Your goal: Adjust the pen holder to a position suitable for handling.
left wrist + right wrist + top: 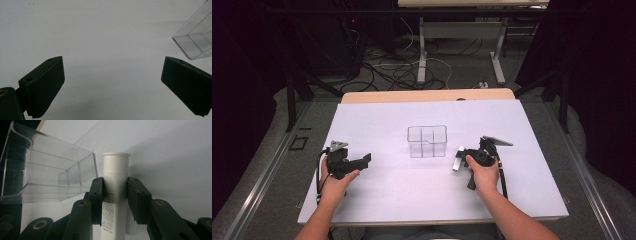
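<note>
A clear plastic box with inner dividers stands at the middle of the white table sheet. My right gripper sits just right of the box and is shut on a white tube. In the right gripper view the white tube, with a flat cap and small print, is clamped between both pads, and the clear box lies to its left. My left gripper rests at the left, open, pointing toward the box. In the left gripper view its fingers stand wide apart with nothing between them, and a corner of the box shows at upper right.
The white sheet covers a wooden table. Beyond the far edge lie cables on the floor and the legs of another table. Dark frame posts flank both sides.
</note>
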Demonstrator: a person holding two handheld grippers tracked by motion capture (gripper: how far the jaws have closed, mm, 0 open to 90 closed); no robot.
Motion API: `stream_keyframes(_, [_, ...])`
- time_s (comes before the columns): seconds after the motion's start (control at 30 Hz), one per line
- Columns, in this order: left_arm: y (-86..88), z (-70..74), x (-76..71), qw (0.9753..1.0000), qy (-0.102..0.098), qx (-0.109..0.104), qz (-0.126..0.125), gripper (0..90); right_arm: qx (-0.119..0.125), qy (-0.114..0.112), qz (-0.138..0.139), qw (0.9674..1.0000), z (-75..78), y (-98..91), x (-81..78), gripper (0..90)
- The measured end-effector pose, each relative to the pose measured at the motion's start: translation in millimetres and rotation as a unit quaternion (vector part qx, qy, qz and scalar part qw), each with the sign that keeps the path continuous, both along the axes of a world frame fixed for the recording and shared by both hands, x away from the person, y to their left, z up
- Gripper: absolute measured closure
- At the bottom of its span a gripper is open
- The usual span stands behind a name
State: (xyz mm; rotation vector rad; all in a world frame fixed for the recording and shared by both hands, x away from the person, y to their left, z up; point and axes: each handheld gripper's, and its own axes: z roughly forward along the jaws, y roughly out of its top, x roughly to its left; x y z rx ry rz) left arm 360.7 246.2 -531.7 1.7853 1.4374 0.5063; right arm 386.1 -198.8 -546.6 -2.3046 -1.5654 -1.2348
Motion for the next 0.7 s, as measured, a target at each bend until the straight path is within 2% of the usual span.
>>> stream_keyframes(0.17, [-0.2, -0.2, -0.2, 1.0, 0.0, 0.001, 0.001, 5.1, -0.009, -0.034, 0.006, 0.9994, 8.5, 0.7, -2.9, 66.2])
stream_keyframes(0.2, [-0.2, -0.2, -0.2, 1.0, 0.0, 0.001, 0.001, 5.1, -0.009, -0.034, 0.006, 0.9994, 8.5, 0.7, -2.9, 66.2])
stream_keyframes(0.23, [-0.1, -0.2, -0.2, 1.0, 0.001, 0.001, 0.001, 5.1, -0.015, -0.048, 0.007, 0.9987, 11.1, 1.0, -3.7, 66.1])
stream_keyframes(0.3, [-0.2, -0.3, -0.1, 1.0, 0.0, 0.002, 0.001, 5.1, -0.018, -0.057, 0.013, 0.9981, 14.3, 1.1, -4.3, 66.1])
stream_keyframes(0.33, [-0.2, -0.3, -0.1, 1.0, 0.0, 0.002, 0.001, 5.1, -0.019, -0.063, 0.002, 0.9978, 15.9, 2.9, -4.4, 66.1])
stream_keyframes(0.4, [-0.3, -0.4, -0.1, 1.0, 0.0, 0.002, 0.0, 5.1, -0.018, -0.064, 0.011, 0.9977, 18.2, 2.5, -5.1, 66.2])
stream_keyframes(0.47, [-0.4, -0.5, -0.1, 1.0, 0.002, 0.003, 0.001, 5.1, -0.022, -0.079, 0.005, 0.9966, 20.9, 4.7, -4.8, 66.2])
stream_keyframes(0.57, [-0.1, -0.5, -0.2, 1.0, 0.002, 0.003, 0.0, 5.1, -0.03, -0.09, 0.015, 0.9953, 25.7, 4.8, -5.9, 66.2])
stream_keyframes(0.6, [-0.1, -0.6, -0.3, 1.0, 0.001, 0.002, 0.001, 5.1, -0.042, -0.103, 0.01, 0.9938, 26.6, 5.7, -5.5, 66.2])
stream_keyframes(0.7, [0.2, -0.5, -0.5, 1.0, 0.001, 0.002, 0.001, 5.1, -0.055, -0.123, 0.016, 0.9907, 33.0, 7.3, -6.5, 66.2])
